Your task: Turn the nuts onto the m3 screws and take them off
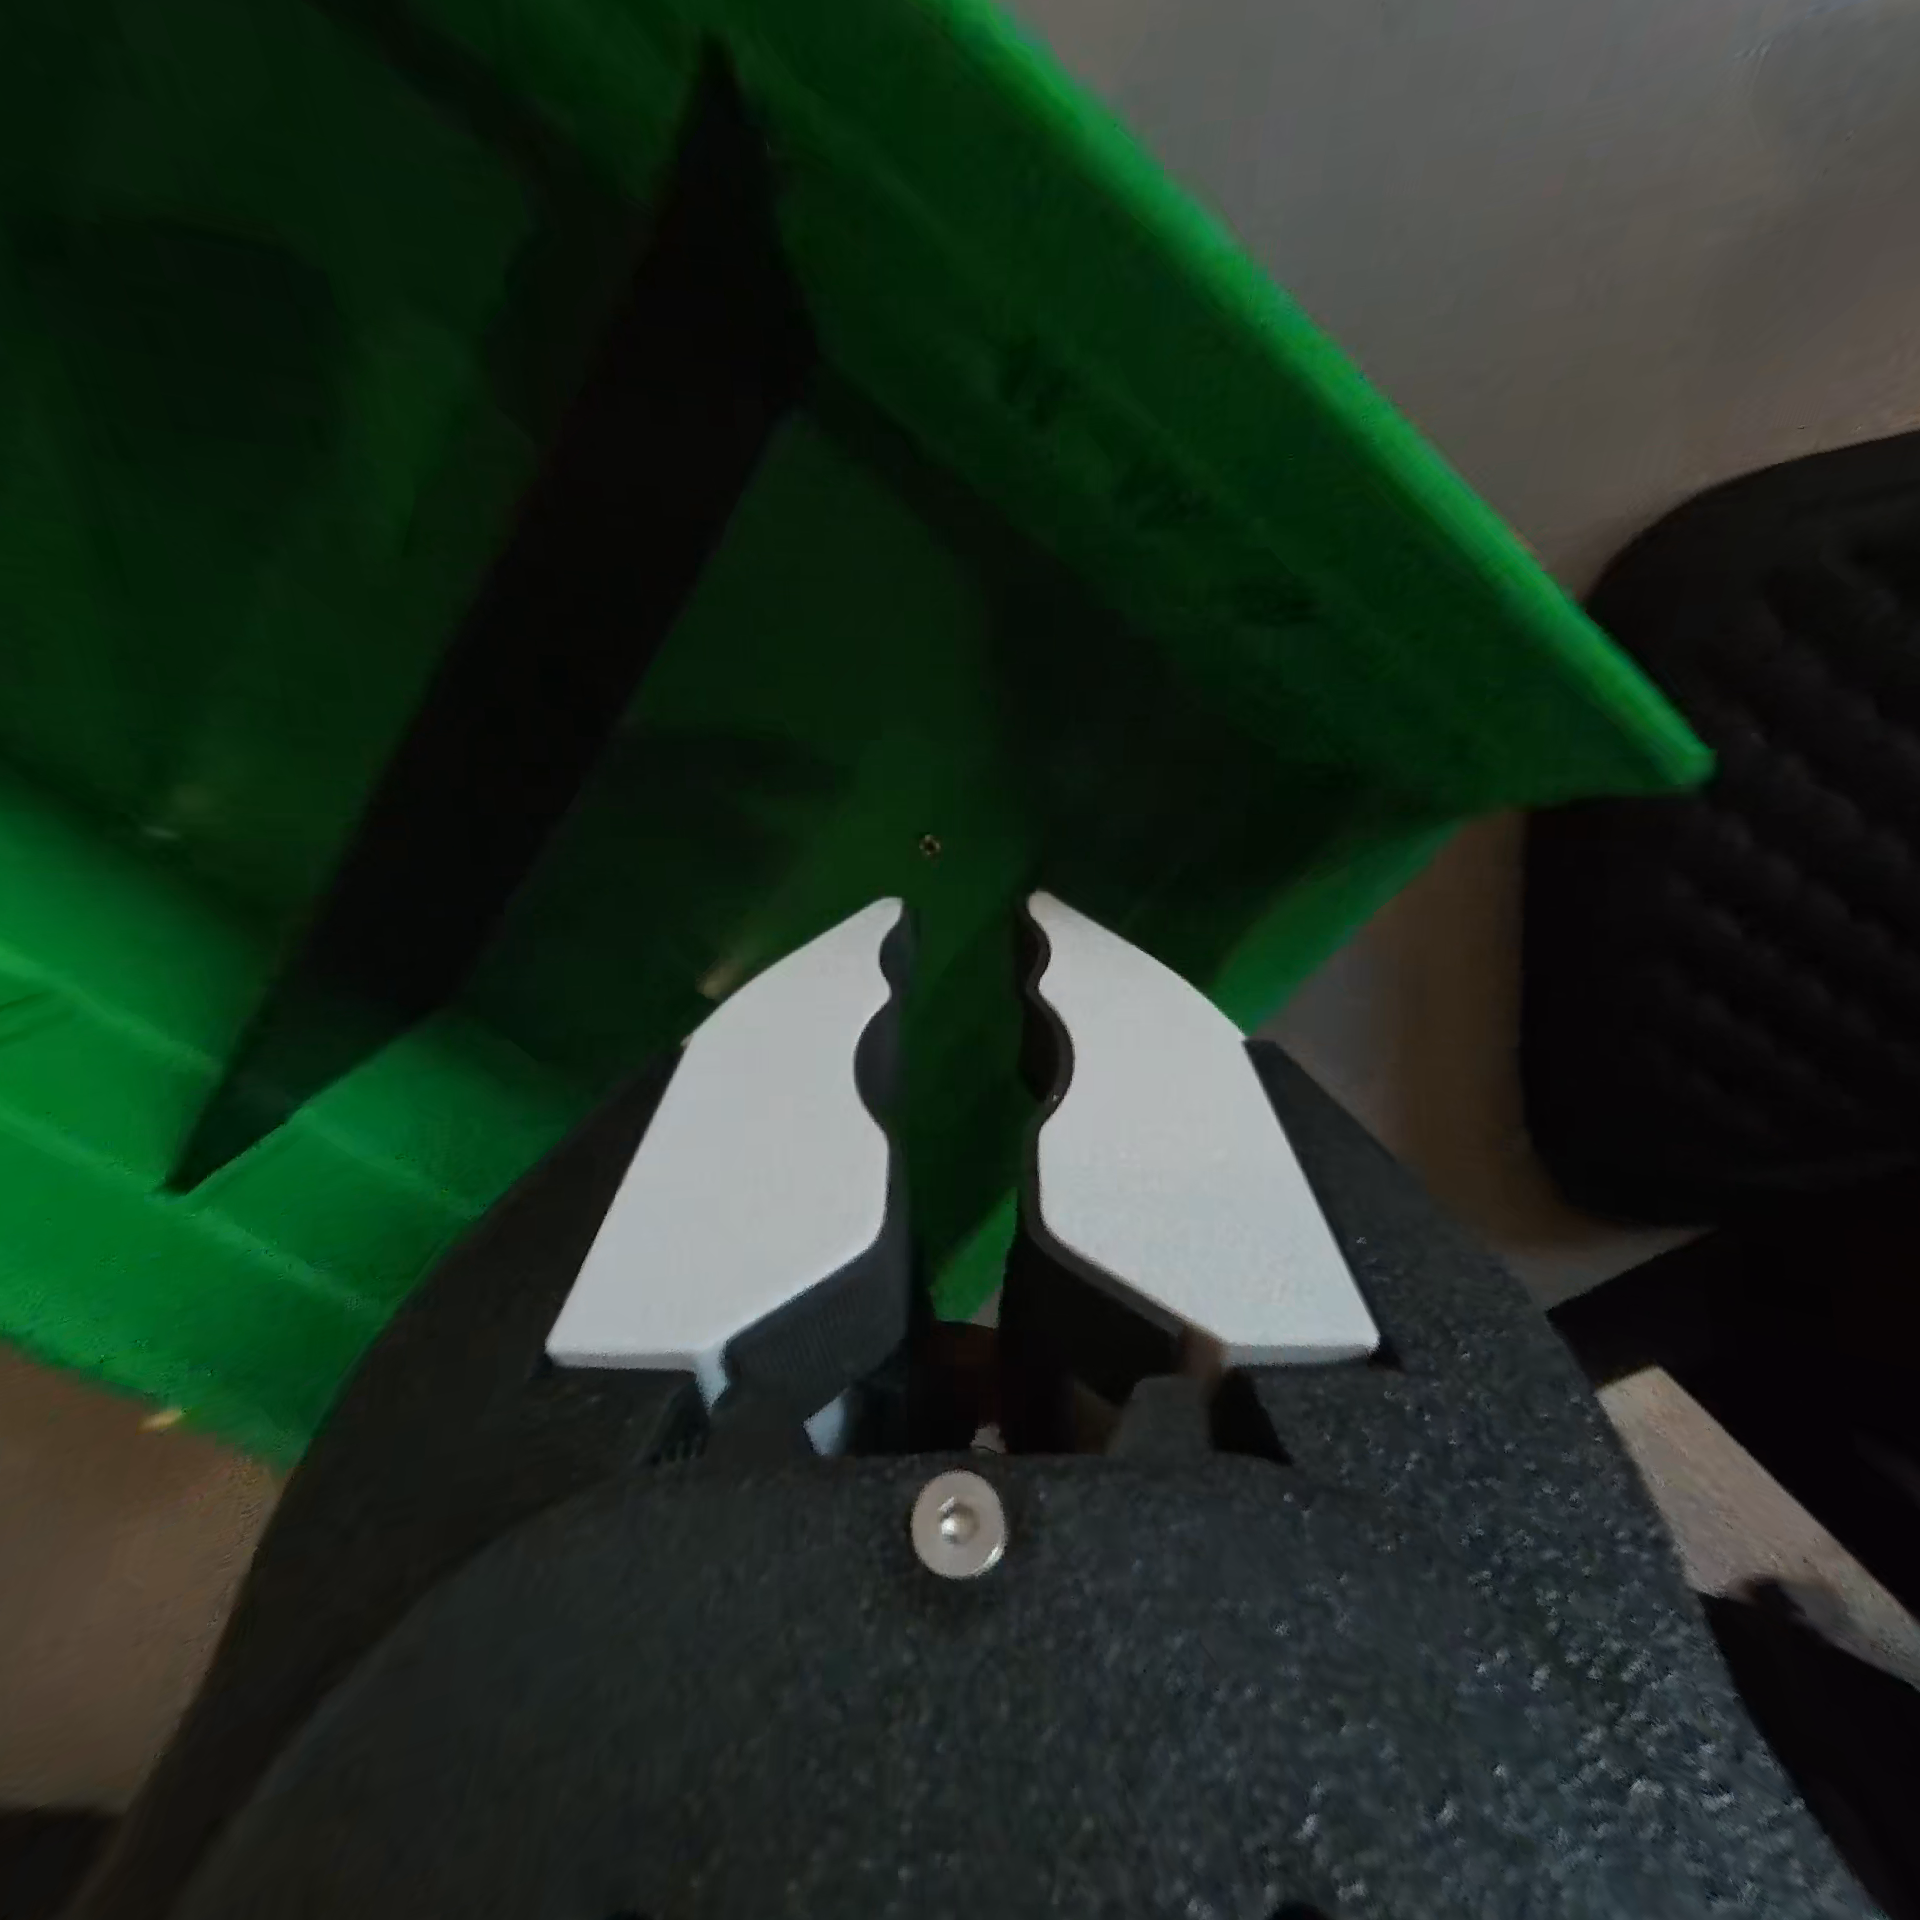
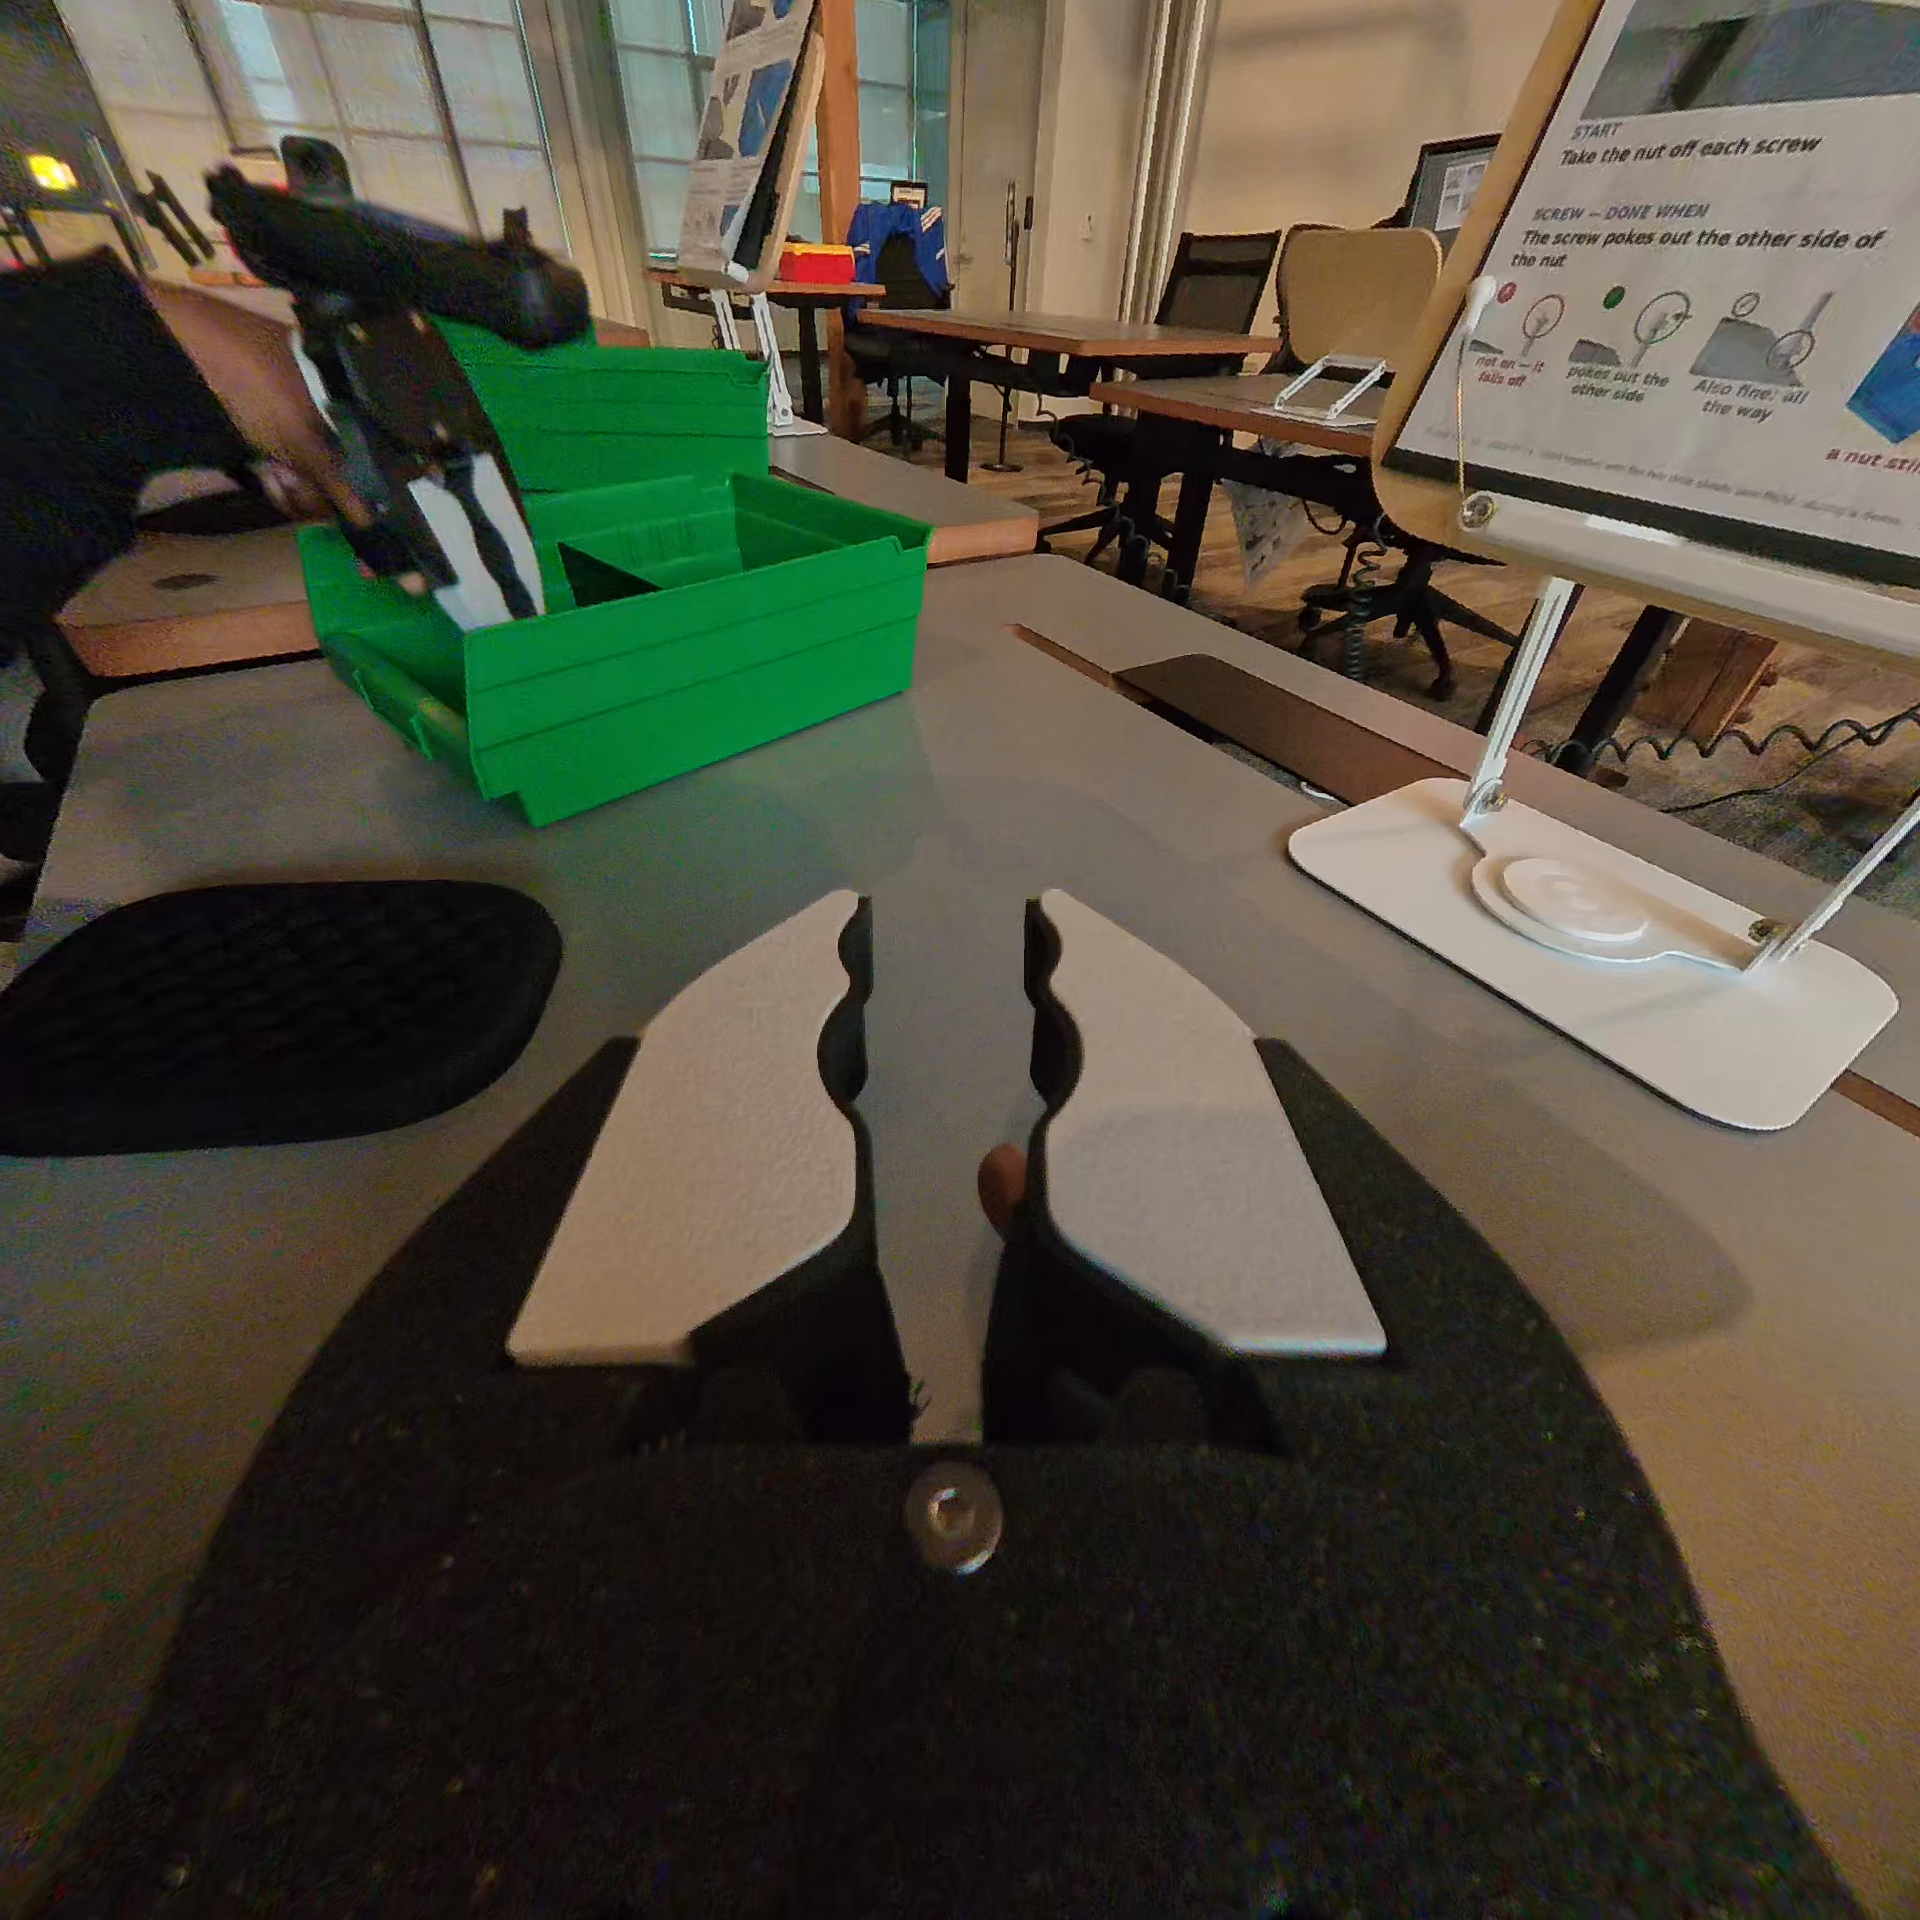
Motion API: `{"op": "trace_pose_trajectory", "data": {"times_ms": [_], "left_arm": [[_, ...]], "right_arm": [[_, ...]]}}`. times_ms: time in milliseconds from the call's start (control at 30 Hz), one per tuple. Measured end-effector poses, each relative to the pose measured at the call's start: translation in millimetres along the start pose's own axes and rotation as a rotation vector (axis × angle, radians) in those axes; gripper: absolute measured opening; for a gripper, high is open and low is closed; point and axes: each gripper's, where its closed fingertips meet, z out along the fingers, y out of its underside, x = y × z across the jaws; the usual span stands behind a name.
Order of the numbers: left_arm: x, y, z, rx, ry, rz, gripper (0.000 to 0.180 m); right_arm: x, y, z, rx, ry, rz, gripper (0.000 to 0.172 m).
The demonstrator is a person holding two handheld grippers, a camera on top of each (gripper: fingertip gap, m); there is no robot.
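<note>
Two grippers were at work, and only the left gripper (image 1: 966, 914) was anywhere near the parts. Its white fingers (image 1: 748, 1143) stood a little apart with nothing between them, dipped nose-down into the near compartment of the green bin (image 2: 686, 665). A tiny dark speck with a brassy glint, which I took for a nut or a screw end (image 1: 928, 846), lay on the bin floor just beyond the fingertips and slightly toward the left finger. It was too small to give a long axis. The coming move, as I judged it, turned on that: a short reach forward and a shade leftward would bring the speck between the pads.

The right gripper (image 2: 948, 914) hovered low over the bare grey table (image 2: 1039, 727), fingers spread wider and empty, well apart from the bin, which lay ahead and to its left. The left hand was plainly the nearer one.

Nearest the right gripper, a black mat (image 2: 260, 1008) with a woven, dimpled texture lay flat on the left. The pads had scalloped dark inner edges against matte white faces. Beyond, the bin was smooth moulded plastic with ribbed walls and a dark divider (image 2: 613, 582) across it. To the right stood a white stand (image 2: 1621, 935) with a flat rounded base, holding a tilted instruction card (image 2: 1704, 270). Farther off were desks and chairs.
</note>
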Motion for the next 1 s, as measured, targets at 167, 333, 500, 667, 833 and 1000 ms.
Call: {"op": "trace_pose_trajectory", "data": {"times_ms": [167, 333, 500, 667, 833, 1000], "left_arm": [[-7.2, 10.6, 33.8, -0.099, 0.015, -0.034, 0.016], [-10.4, 9.3, 41.8, -0.118, 0.028, -0.050, 0.016], [-13.1, 9.7, 47.0, -0.124, 0.022, -0.057, 0.016], [-11.2, 9.3, 51.6, -0.118, 0.035, -0.062, 0.015], [-10.3, 8.9, 52.4, -0.119, 0.040, -0.069, 0.013], [-8.9, 8.7, 52.8, -0.118, 0.058, -0.075, 0.007]], "right_arm": [[2.1, 1.4, 0.2, -0.003, 0.007, 0.007, 0.027], [2.3, 2.9, 0.9, -0.011, 0.010, 0.002, 0.027], [2.8, 2.2, 0.4, -0.008, 0.013, 0.001, 0.027], [4.3, 4.2, 1.0, -0.022, 0.028, -0.010, 0.027], [4.2, 3.9, 1.0, -0.020, 0.027, -0.010, 0.027], [4.5, 2.4, 0.4, -0.011, 0.029, -0.005, 0.027]]}}
